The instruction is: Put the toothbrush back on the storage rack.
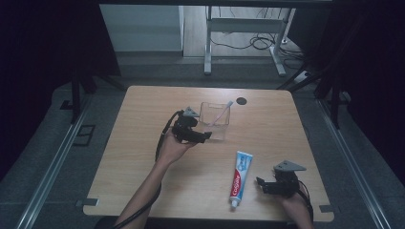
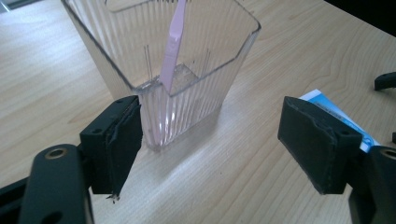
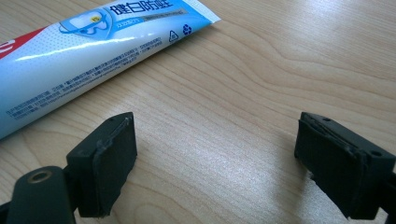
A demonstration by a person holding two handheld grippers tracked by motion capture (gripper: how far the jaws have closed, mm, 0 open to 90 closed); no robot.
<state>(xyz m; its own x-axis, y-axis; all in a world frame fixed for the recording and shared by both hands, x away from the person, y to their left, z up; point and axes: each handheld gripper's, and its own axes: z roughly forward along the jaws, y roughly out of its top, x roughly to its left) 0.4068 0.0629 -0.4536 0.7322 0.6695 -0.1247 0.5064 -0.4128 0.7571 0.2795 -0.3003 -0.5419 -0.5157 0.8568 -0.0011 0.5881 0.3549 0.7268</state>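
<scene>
Stood in the middle of the wooden table (image 1: 143,157): a clear ribbed cup (image 2: 177,93), with a pink toothbrush (image 2: 172,46) leaning inside it. Looked light and hard, made of thin plastic, likely smooth and a bit slippery. Could tip over easily, with the tall brush poking out the top.

Hovered right at the cup: the left gripper (image 2: 210,149), jaws wide apart. One pad just beside the cup's near corner, the other well off to the side. Held nothing.

Best taken by the flat sides low down, with a soft squeeze, so as not to crack it or knock it over.

Lay flat nearer the person: a toothpaste tube (image 3: 93,51), soft and squashy. Best pinched near the stiff cap end.

Waited just beside the tube: the right gripper (image 3: 215,168), jaws wide apart too, over bare wood.
</scene>
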